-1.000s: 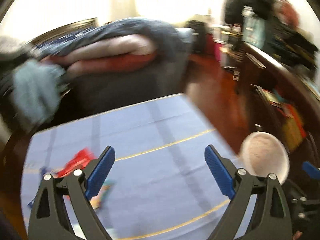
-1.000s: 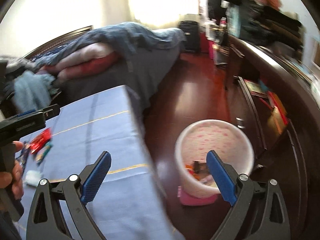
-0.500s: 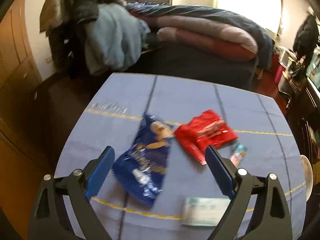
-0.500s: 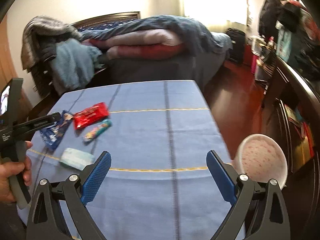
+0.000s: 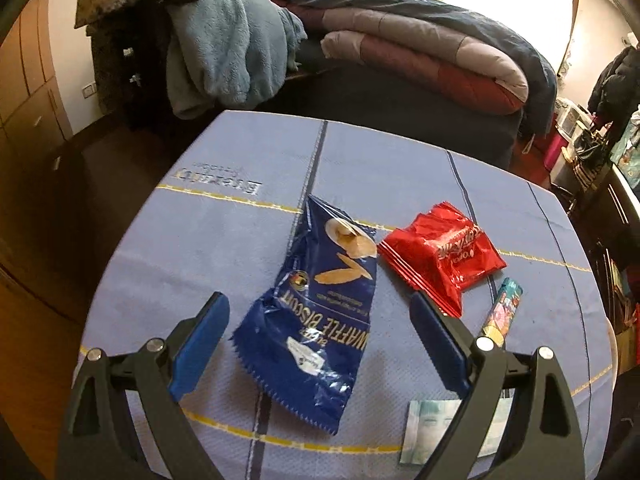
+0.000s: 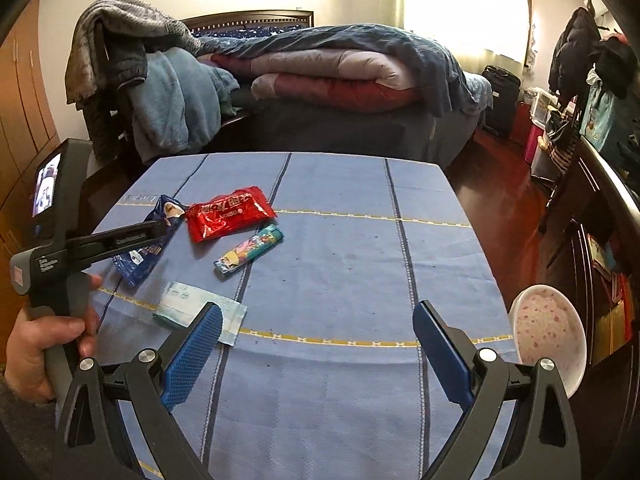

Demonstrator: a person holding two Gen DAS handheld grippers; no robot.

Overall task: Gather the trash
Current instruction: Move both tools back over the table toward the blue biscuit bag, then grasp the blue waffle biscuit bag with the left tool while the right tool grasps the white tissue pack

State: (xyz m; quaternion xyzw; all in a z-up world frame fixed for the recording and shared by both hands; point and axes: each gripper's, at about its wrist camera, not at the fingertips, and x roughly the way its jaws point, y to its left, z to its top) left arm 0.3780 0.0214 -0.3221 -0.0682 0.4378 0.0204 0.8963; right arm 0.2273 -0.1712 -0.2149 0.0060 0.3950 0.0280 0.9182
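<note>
Bench: blue cloth on the bench [image 6: 340, 264], bed [image 6: 340, 76] behind it.
Trash: 4 bits lie at its left: blue bag [image 5: 316, 320], red bag [image 5: 440, 252], small tube [image 5: 502, 308], tissue pack [image 6: 196, 312].
Bin: pink bin [image 6: 548, 332] on the floor, right.
Your left tongs [image 5: 316, 344]: wide, over the blue bag.
Your right tongs [image 6: 316, 352]: wide, holding nothing.

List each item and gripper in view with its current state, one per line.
Left gripper: open, over the blue wrapper.
Right gripper: open, empty.
Blue wrapper: torn open, flat.
Red packet: crumpled, lying flat.
Tube: lying on its side.
Tissue pack: flat.
Bin: upright, beside table.
</note>
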